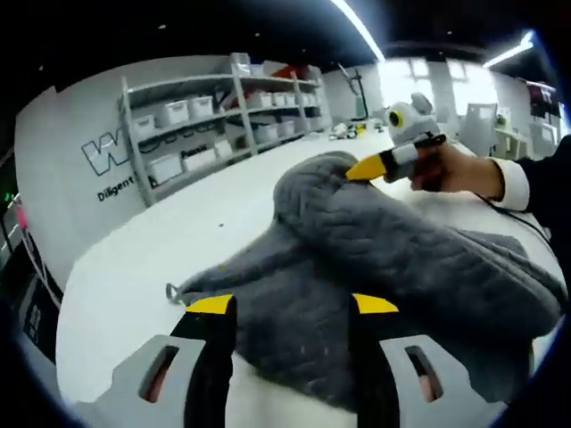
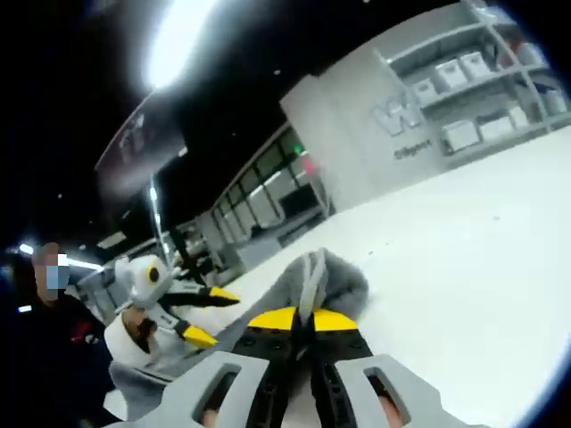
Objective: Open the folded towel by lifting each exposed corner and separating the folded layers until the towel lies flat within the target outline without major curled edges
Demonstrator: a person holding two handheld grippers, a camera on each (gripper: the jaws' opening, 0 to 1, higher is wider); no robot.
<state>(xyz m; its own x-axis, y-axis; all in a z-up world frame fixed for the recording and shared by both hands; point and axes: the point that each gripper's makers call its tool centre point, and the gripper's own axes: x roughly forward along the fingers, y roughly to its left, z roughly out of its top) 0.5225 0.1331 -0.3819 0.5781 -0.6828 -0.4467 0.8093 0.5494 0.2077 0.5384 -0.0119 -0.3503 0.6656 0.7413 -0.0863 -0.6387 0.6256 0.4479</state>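
My right claw: in the right gripper view my right gripper (image 2: 300, 321) was clamped tight on a bunched fold of the grey towel (image 2: 326, 276), yellow tips pressed together at bottom center with the cloth sticking up between them.

Same claw from the other side: in the left gripper view it came in from the upper right, yellow tip pinching the top of the towel hump, my hand (image 1: 464, 168) wrapped around the handle.

My left claw: my left gripper (image 1: 293, 305) had its jaws spread wide at the bottom of the left gripper view, nothing between them, just hanging over the near edge of the towel (image 1: 393, 267). In the right gripper view it showed up at lower left, jaws apart too.

Towel: rumpled, not flat, pulled up into a peak where the right claw had it, the rest draped down across the white table (image 1: 152, 267), center and right of frame. Small loop tag at its left edge.

Target outline: couldn't make one out on the table tbh.

Background: shelving with white bins (image 1: 192, 111) at upper left, against a grey wall with lettering.
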